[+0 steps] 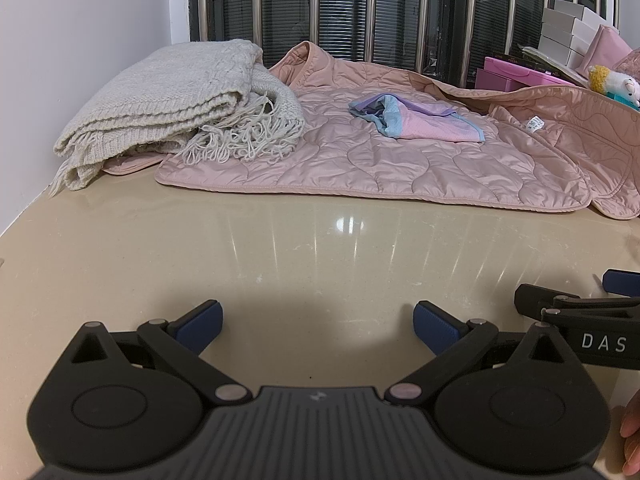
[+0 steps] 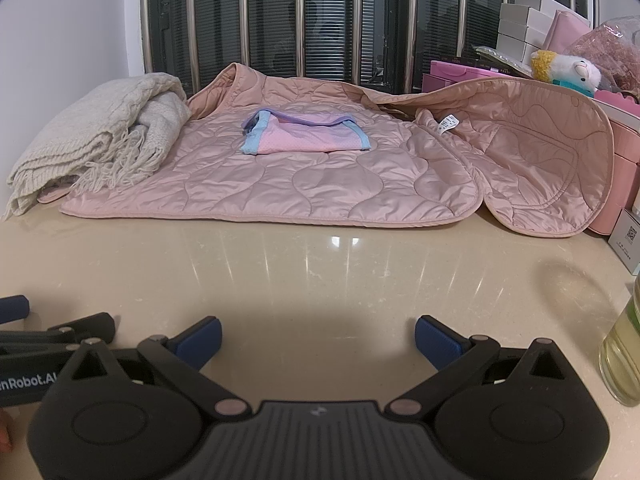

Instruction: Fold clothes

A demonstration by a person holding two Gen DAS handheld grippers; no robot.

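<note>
Ahead of both tongs, across a stretch of bare glossy beige countertop (image 1: 304,248), a pink quilted jacket (image 1: 360,160) is spread flat, its hem edge turned toward the tongs; a small folded garment in pink with blue and purple trim (image 1: 416,118) is laid on top of the jacket, near its middle; a white care label (image 2: 447,123) is seen on the jacket to the right of that garment. To the left of the jacket, a folded cream knitted blanket with a fringe (image 1: 168,104) is stacked against the white wall, its fringe resting on the jacket's left edge.

The left gripper (image 1: 318,326) is held low over the counter with its blue-padded fingers (image 1: 206,324) spread wide and nothing between them; the right gripper (image 2: 318,332) is held just beside it on its right, likewise spread wide and empty; neither is touching the clothes, which lie well apart from them.

Behind the jacket, a dark barred window (image 2: 320,20) is seen; to the far right, pink boxes (image 2: 460,74), white boxes (image 2: 524,24) and a plush toy (image 2: 568,70) are piled; a bottle of yellowish liquid (image 2: 622,344) is standing just right of the right gripper.
</note>
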